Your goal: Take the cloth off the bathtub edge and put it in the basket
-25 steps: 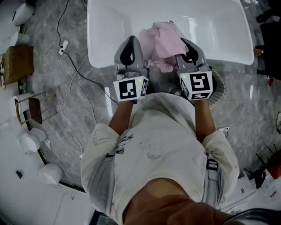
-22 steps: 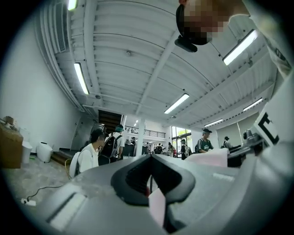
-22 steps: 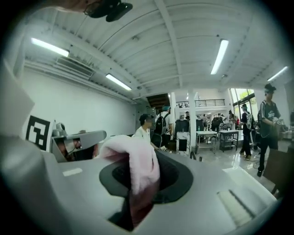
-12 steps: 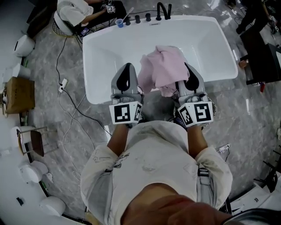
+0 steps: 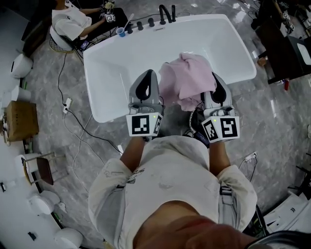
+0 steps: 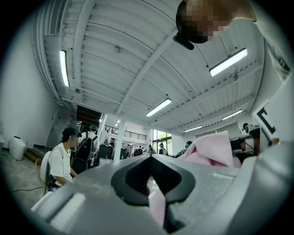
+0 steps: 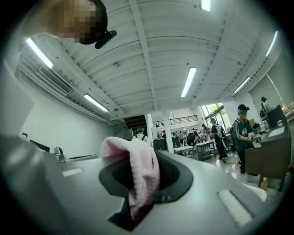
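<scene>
Since the earlier frames, the soft pink cloth (image 5: 187, 80) has been carried up off the near rim of the glossy white bathtub (image 5: 112, 73), and both grippers have risen with it. It now hangs bunched between the left gripper (image 5: 148, 78) and the right gripper (image 5: 215, 80). From the head view it lies over the tub's near rim and basin.

The head view shows only the grey backs of the grippers, so jaw state is read from the gripper views.
- **Left gripper view:** the jaws are clamped on a thin pink strip of the cloth (image 6: 158, 209). The bulk of the fabric is bunched to the right.
- **Right gripper view:** the jaws are clenched on a thick folded edge of the cloth (image 7: 138, 179).

Both gripper views look out roughly level across a hall with long ceiling strip lights (image 7: 188, 82). Only the head view shows the black taps (image 5: 166, 12) on the far rim and the grey marble floor (image 5: 58, 112).

The cloth hides part of the near rim. A dark shape (image 5: 193, 121) beneath the cloth cannot be identified.
</scene>
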`<state>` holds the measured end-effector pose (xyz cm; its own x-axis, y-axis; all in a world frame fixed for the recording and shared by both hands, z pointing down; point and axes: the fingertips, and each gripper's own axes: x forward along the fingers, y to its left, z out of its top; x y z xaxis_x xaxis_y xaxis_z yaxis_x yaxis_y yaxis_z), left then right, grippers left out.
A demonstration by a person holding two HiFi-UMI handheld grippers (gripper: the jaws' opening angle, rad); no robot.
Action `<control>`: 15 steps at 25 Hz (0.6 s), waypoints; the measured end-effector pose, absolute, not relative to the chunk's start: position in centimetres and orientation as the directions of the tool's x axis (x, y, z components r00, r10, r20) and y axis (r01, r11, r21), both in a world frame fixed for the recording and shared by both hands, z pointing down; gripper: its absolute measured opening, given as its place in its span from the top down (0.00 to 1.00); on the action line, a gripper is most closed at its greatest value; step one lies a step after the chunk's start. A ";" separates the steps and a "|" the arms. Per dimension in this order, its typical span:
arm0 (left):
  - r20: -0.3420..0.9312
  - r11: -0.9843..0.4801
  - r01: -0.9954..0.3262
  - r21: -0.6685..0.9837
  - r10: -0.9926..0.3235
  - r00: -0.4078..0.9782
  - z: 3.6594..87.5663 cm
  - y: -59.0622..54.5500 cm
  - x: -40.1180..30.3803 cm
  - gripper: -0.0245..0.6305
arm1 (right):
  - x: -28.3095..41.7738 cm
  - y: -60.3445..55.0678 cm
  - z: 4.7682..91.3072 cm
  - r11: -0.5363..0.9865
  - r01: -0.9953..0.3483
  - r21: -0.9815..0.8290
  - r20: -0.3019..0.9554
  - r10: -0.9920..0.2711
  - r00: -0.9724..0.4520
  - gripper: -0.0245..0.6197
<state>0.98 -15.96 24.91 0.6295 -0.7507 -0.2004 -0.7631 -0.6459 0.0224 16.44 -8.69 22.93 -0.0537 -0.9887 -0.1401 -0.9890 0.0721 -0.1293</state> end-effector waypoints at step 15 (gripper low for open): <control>-0.196 -0.825 -0.565 0.031 -0.559 0.806 25.0 -12.6 13.1 0.96 | 26.7 -0.4 23.1 -0.246 -0.963 -0.110 -0.132 -0.957 0.260 0.85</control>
